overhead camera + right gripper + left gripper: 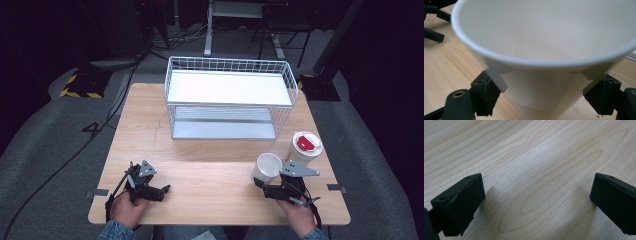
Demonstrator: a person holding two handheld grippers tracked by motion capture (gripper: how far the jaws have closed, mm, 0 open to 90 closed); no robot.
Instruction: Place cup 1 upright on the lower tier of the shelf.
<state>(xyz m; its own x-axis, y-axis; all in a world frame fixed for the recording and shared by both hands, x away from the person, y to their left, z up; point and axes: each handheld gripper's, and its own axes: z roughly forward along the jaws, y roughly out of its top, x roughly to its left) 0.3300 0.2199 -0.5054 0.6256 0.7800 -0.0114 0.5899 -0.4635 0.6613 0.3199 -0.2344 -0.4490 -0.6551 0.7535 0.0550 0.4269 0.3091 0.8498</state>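
Note:
A white paper cup [267, 167] with no lid is at the front right of the wooden table [210, 175], tilted with its mouth toward the camera. My right gripper [260, 185] is shut on it. In the right gripper view both black pads press the lower wall of the cup [544, 37], one on each side, and its inside looks empty. My left gripper [165, 190] rests at the front left, pointing right. In the left gripper view its jaws stand wide apart, so the left gripper [536, 187] is open over bare wood.
A second white cup with a red-and-white lid [305, 147] stands upright just right of the held cup. A white wire shelf rack [230, 97] with two levels stands on the back half of the table. Bare wood lies between the two grippers.

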